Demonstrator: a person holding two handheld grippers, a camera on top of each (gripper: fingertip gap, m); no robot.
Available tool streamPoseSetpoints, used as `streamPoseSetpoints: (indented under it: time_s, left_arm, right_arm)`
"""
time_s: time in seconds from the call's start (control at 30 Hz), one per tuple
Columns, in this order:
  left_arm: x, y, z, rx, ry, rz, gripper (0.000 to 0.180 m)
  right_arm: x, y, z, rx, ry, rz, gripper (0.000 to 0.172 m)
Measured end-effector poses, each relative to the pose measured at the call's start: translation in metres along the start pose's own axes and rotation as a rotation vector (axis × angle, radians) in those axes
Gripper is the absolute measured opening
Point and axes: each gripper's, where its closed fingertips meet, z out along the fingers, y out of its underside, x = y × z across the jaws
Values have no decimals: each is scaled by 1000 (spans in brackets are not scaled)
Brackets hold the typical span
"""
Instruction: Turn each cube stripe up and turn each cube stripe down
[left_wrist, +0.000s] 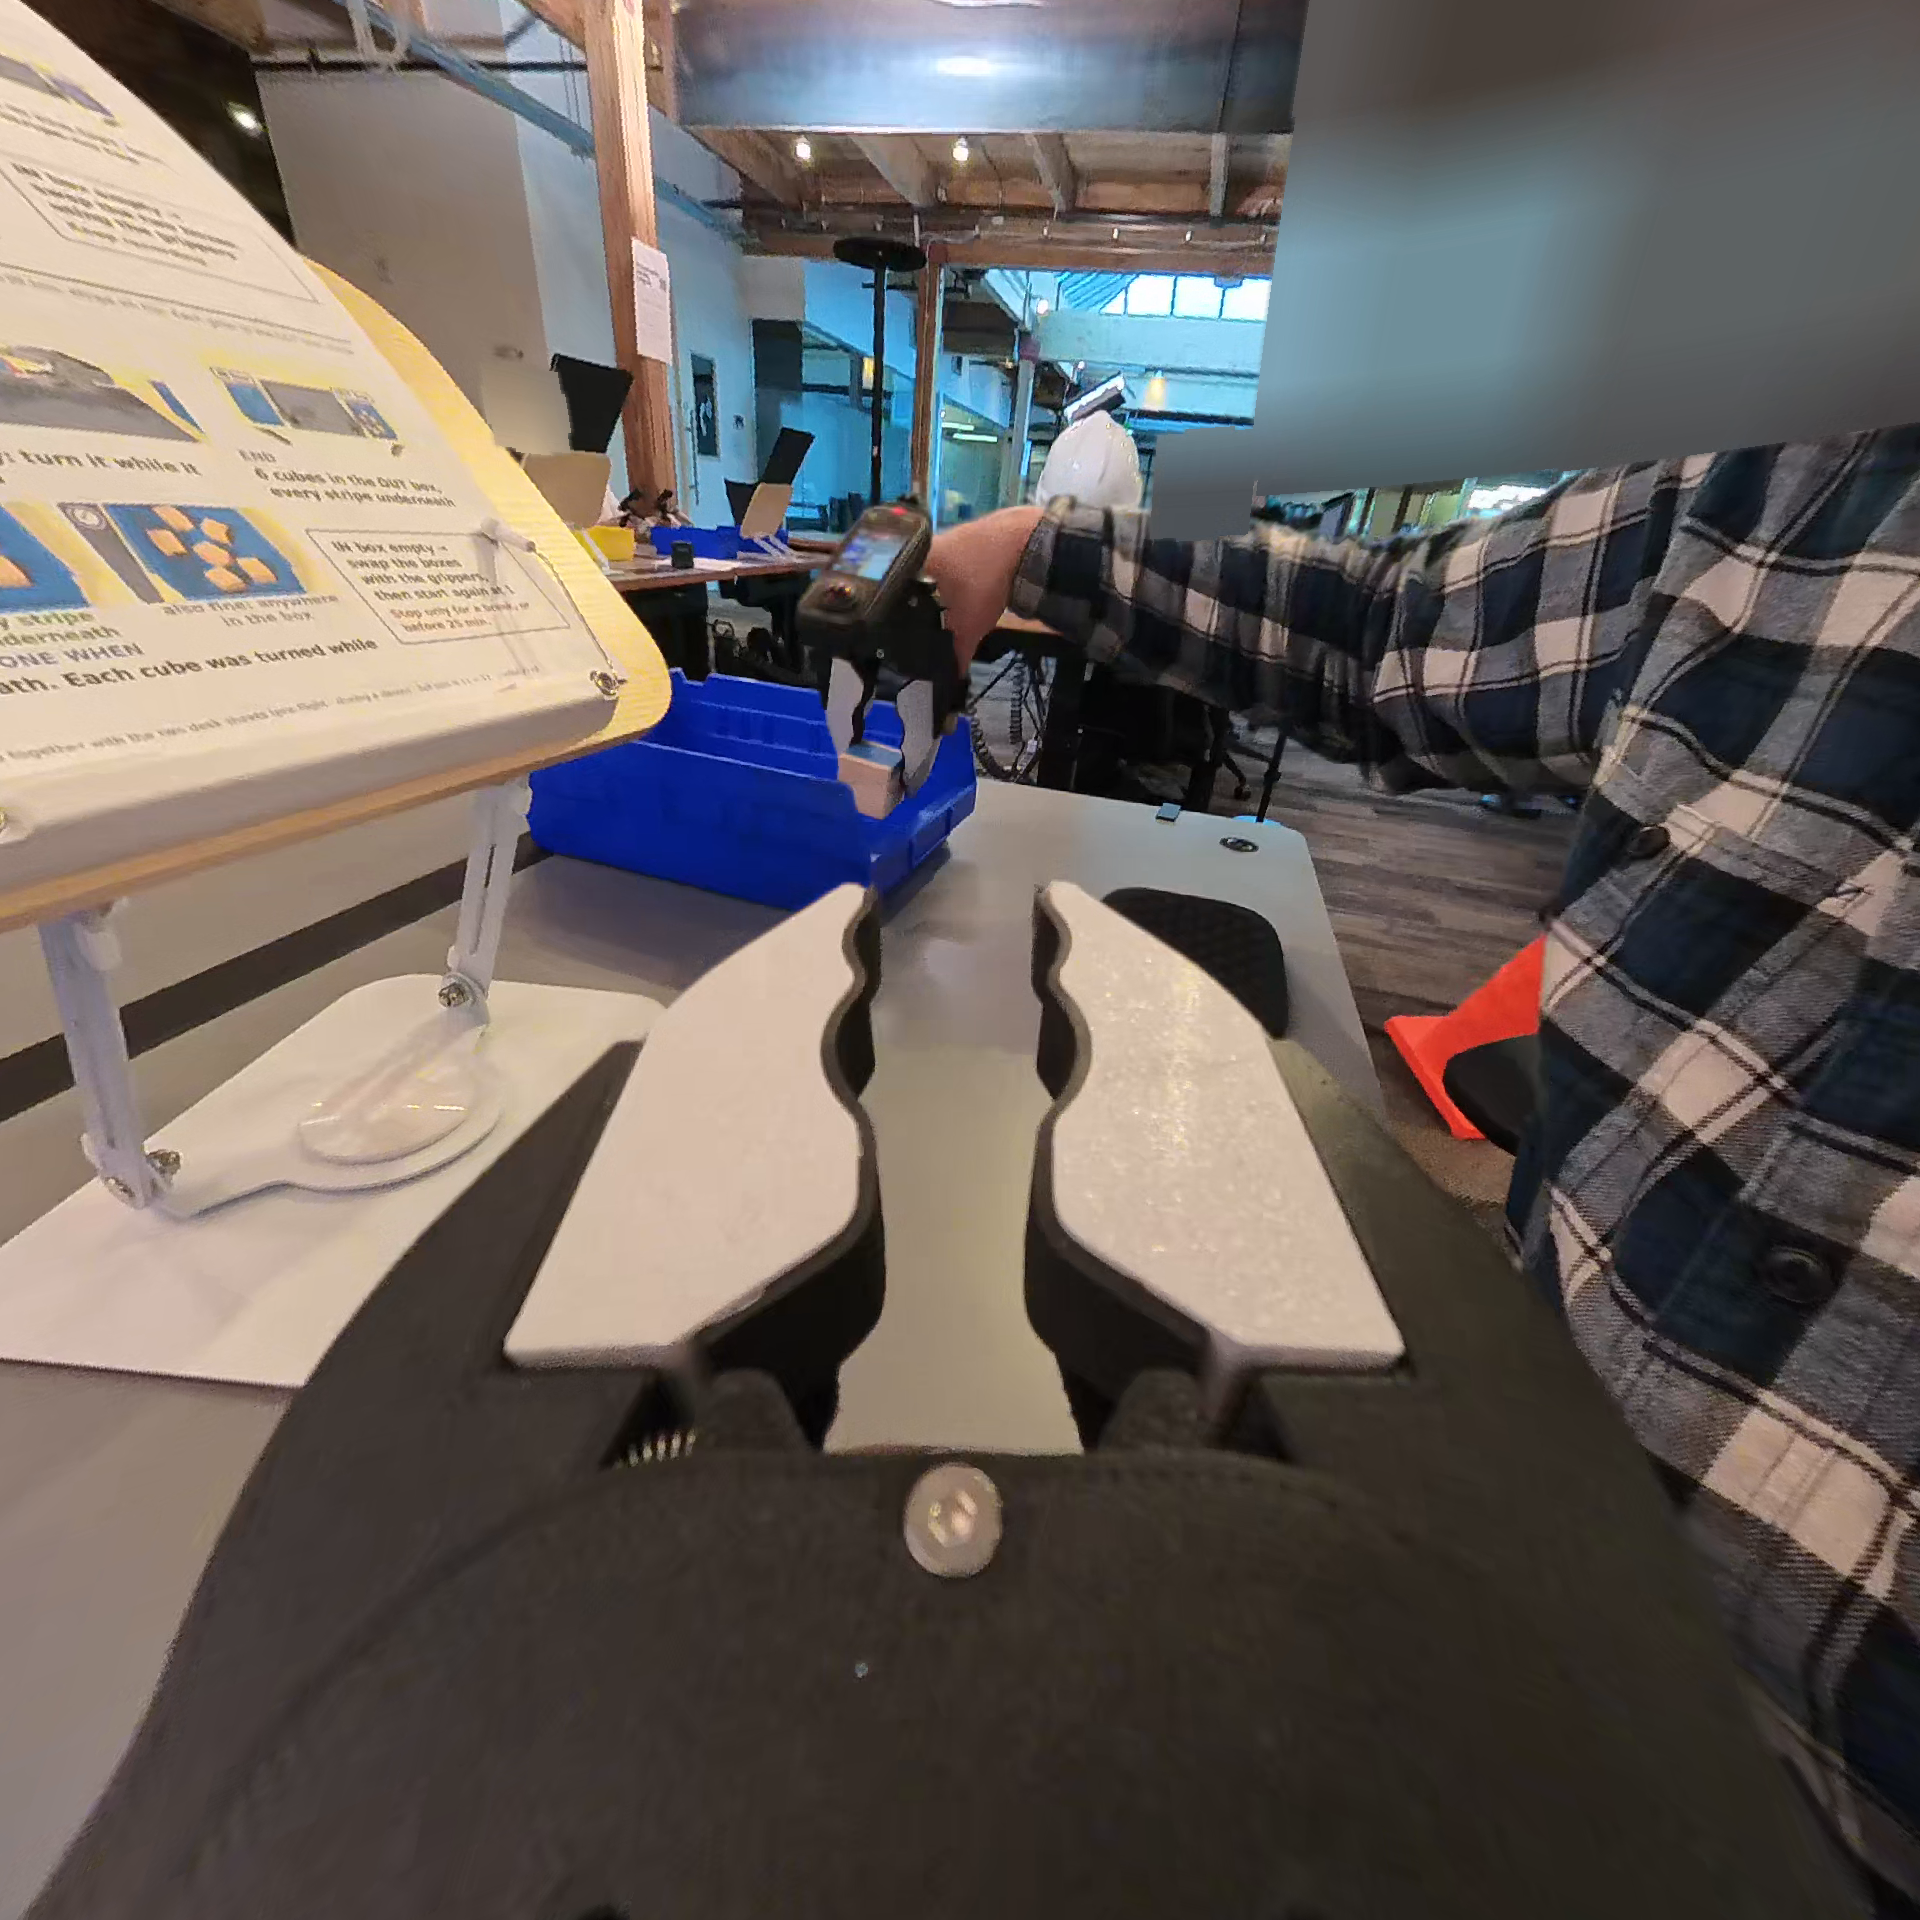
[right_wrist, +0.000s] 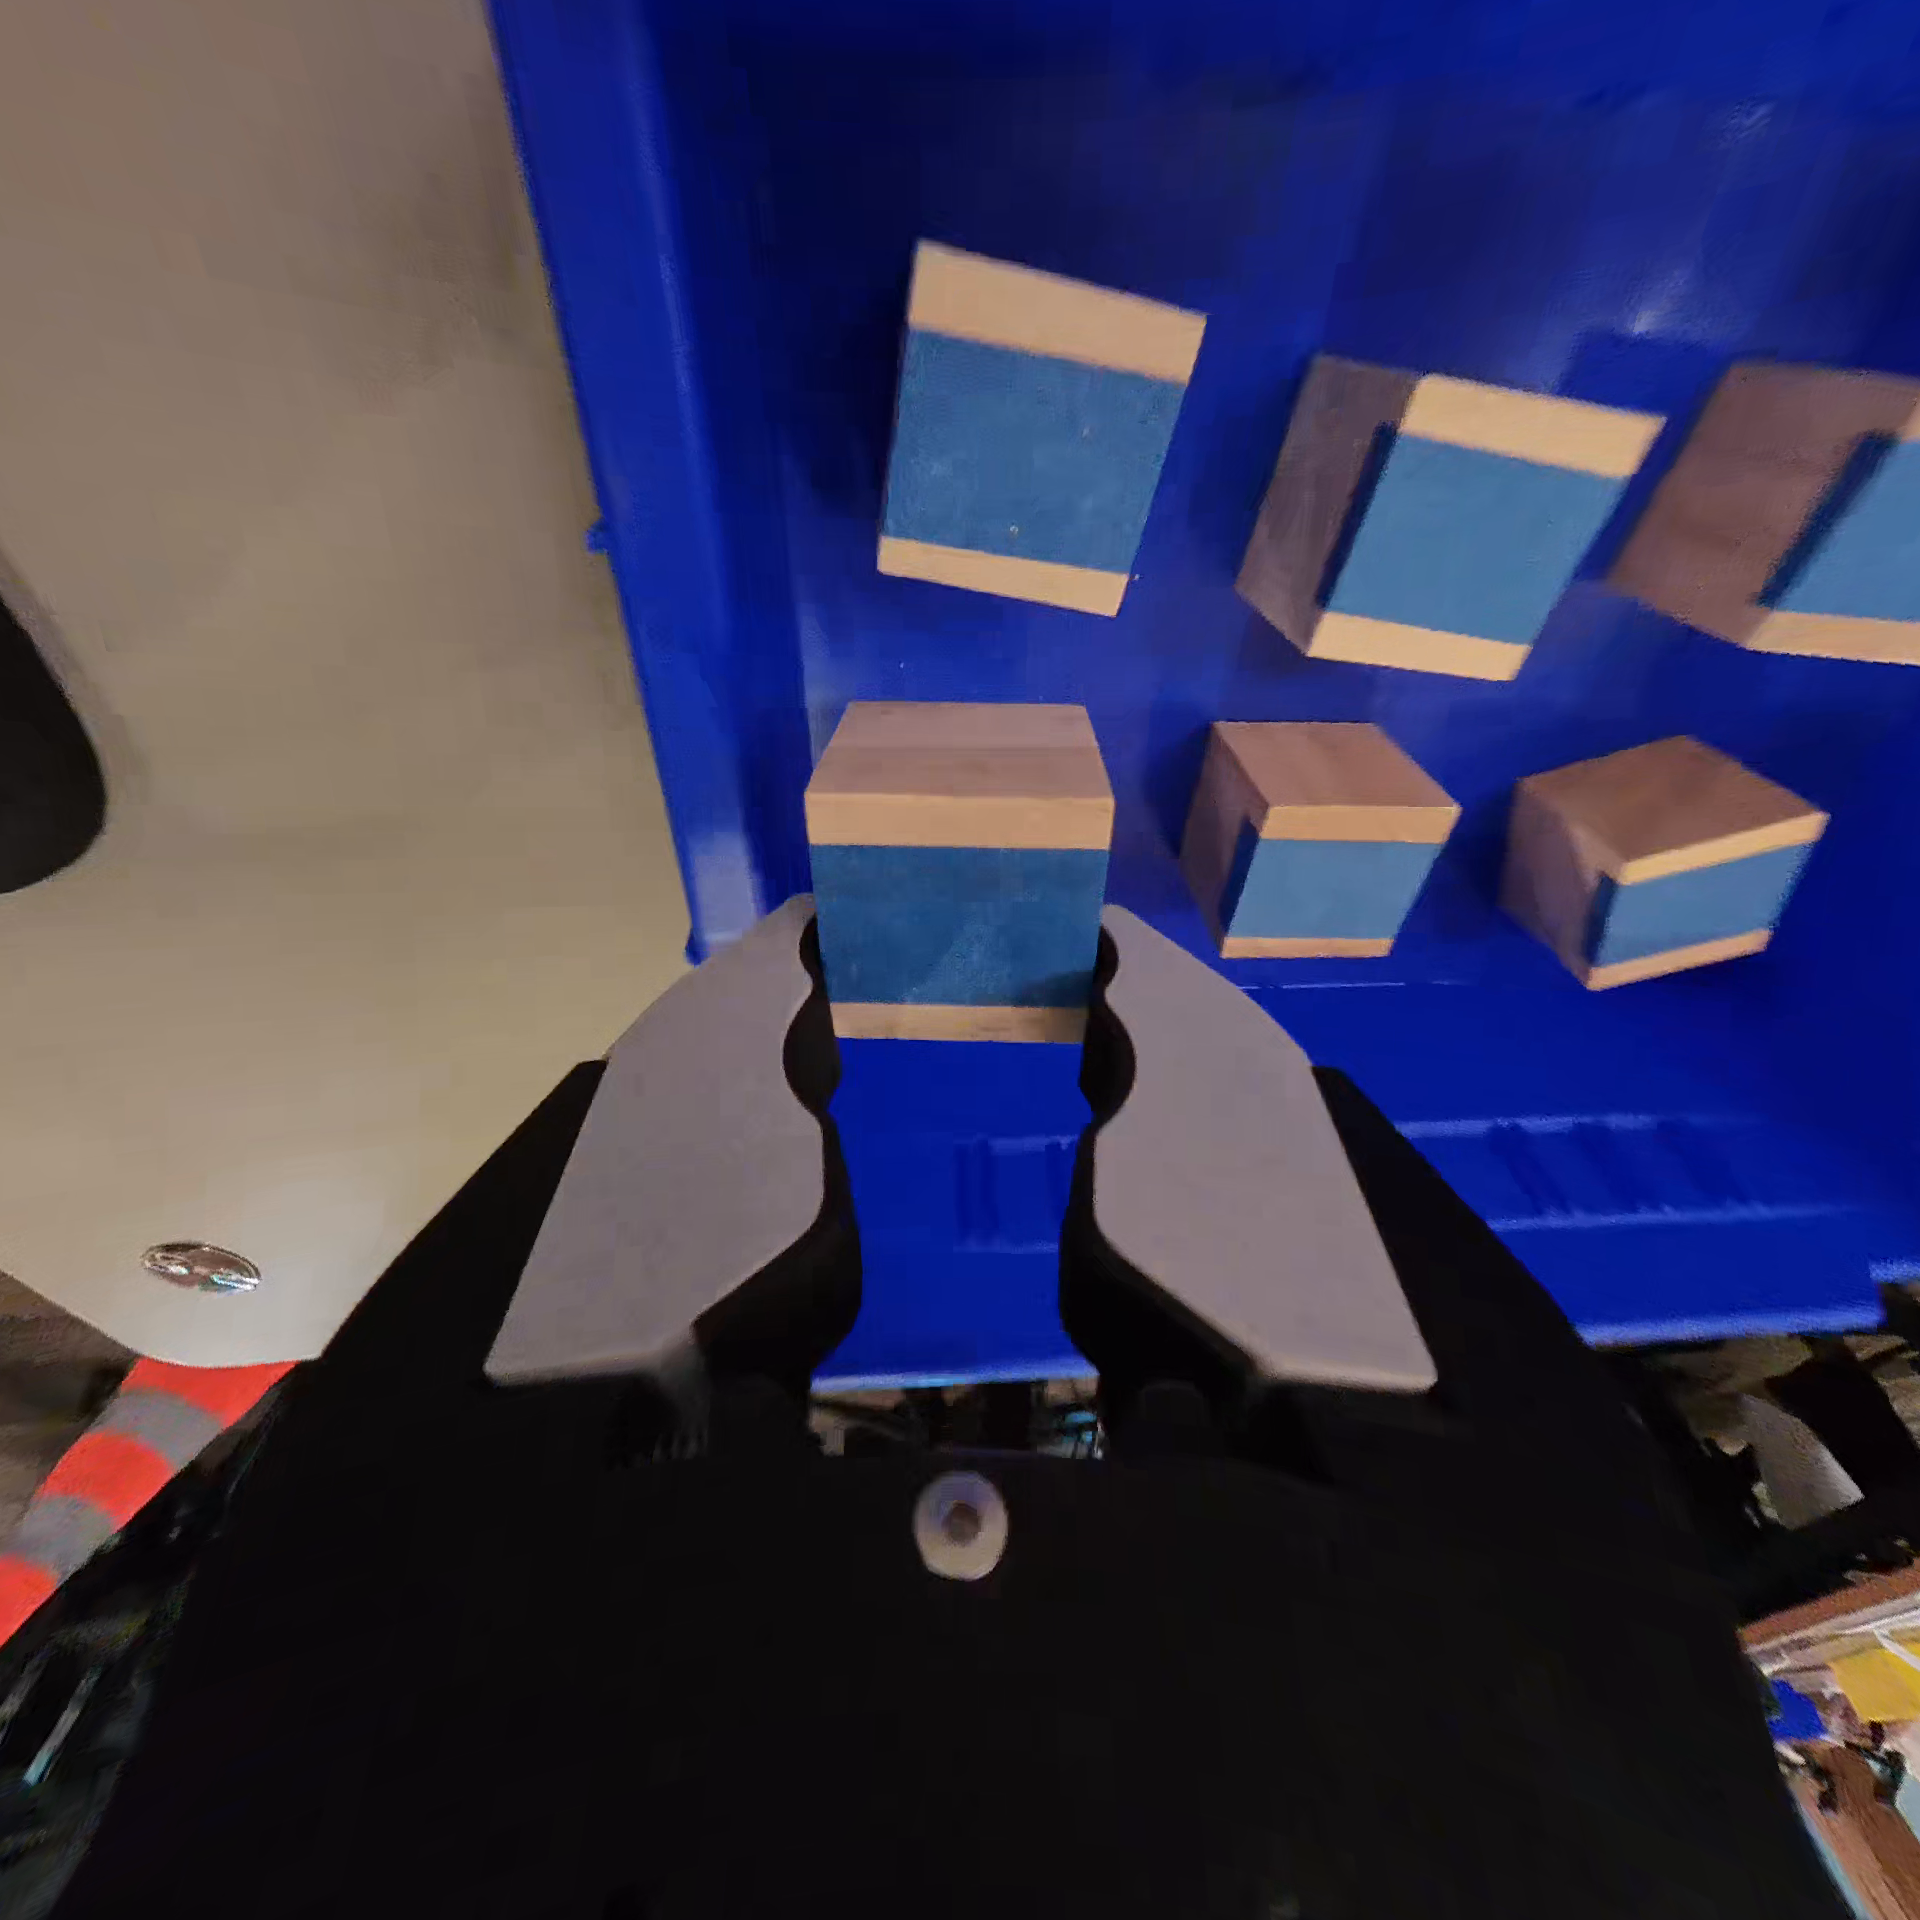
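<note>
My right gripper (right_wrist: 956, 930) is shut on a wooden cube with a blue stripe (right_wrist: 961, 831). Both pads press on its sides, and the stripe faces the camera. It holds the cube over the near left corner of the blue bin (right_wrist: 1351, 1164). Several more striped cubes lie in the bin, such as one (right_wrist: 1034, 436) and another (right_wrist: 1320, 842). The left wrist view shows the right gripper (left_wrist: 881, 764) with that cube (left_wrist: 871, 779) at the bin (left_wrist: 707, 810). My left gripper (left_wrist: 956, 904) is open and empty, low over the grey table (left_wrist: 1143, 831), short of the bin.
An instruction board on a white stand (left_wrist: 260, 416) rises at the left. A black pad (left_wrist: 1205, 945) lies on the table right of my left fingers. A person's plaid sleeve (left_wrist: 1558, 644) reaches across. An orange cone (left_wrist: 1475, 1029) stands beyond the table's right edge.
</note>
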Motion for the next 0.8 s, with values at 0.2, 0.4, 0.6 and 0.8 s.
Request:
streamPoseSetpoints:
  time_s: [0.2,0.4,0.6,0.8]
  left_arm:
    - [0,0,-3,-11,-2,-6,27]
    - [2,-1,-4,-27,-9,18,27]
    - [-16,-13,-31,-65,-145,101,21]
    - [-53,-21,-93,-197,-424,232,0]
  right_arm:
    - [3,10,41,-110,-91,3,46]
    - [7,14,21,-122,-76,94,71]
    - [-4,-32,-97,161,255,97,41]
    - [-81,-95,-147,387,470,91,0]
